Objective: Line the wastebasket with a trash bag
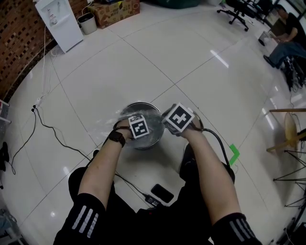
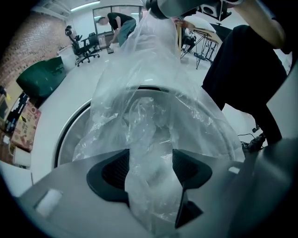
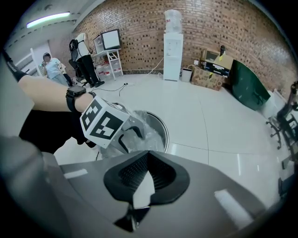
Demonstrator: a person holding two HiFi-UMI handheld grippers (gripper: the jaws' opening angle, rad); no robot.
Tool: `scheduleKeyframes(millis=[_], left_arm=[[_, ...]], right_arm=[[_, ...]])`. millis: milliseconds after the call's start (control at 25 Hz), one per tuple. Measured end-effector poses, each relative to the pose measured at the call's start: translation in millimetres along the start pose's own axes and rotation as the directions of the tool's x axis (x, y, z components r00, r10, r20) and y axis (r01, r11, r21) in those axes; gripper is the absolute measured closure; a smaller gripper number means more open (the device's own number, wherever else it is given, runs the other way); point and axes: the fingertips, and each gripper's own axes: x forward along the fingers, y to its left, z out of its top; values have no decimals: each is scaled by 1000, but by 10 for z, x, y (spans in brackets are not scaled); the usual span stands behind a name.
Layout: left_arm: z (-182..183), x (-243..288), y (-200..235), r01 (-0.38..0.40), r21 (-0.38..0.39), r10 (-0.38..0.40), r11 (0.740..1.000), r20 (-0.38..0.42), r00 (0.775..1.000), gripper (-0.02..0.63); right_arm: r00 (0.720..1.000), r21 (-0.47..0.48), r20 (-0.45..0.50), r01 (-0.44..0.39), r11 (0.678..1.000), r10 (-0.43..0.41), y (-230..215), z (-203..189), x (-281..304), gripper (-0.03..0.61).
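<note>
A round metal wastebasket (image 1: pixel 149 141) stands on the white tiled floor, with a clear trash bag (image 1: pixel 125 117) bunched over its mouth. Both grippers hang close above it, pointing steeply down. My left gripper (image 1: pixel 138 132) is open. In the left gripper view a twisted length of the trash bag (image 2: pixel 149 107) runs between its pads (image 2: pixel 115 169) without being pinched, and the wastebasket's rim (image 2: pixel 65 135) curves behind. My right gripper (image 1: pixel 177 122) is shut on the trash bag. A pale strip of film shows in the closed right gripper (image 3: pixel 146 158), and the left gripper (image 3: pixel 125 135) sits over the wastebasket (image 3: pixel 164 131).
A black phone (image 1: pixel 162 193) and a cable (image 1: pixel 48 127) lie on the floor near my legs. Green tape (image 1: pixel 234 153) marks the tiles at right. A water dispenser (image 1: pixel 60 21), a cardboard box (image 1: pixel 114 10), a wooden stool (image 1: pixel 291 131) and a seated person (image 1: pixel 287 33) stand farther off.
</note>
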Motion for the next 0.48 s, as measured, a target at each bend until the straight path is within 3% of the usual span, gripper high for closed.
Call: scheduleKeyframes(millis=[240,480], left_arm=[[-13,142,-109,50,16,-50,999,5,999,328],[30,-302,-68,37,31,-38,999,39,998,330]], right_arm=[[996,49,-89,-10,999,14,-14,-230,159,572],[998,51,-55,15,999,-12,-109,-101,67,572]])
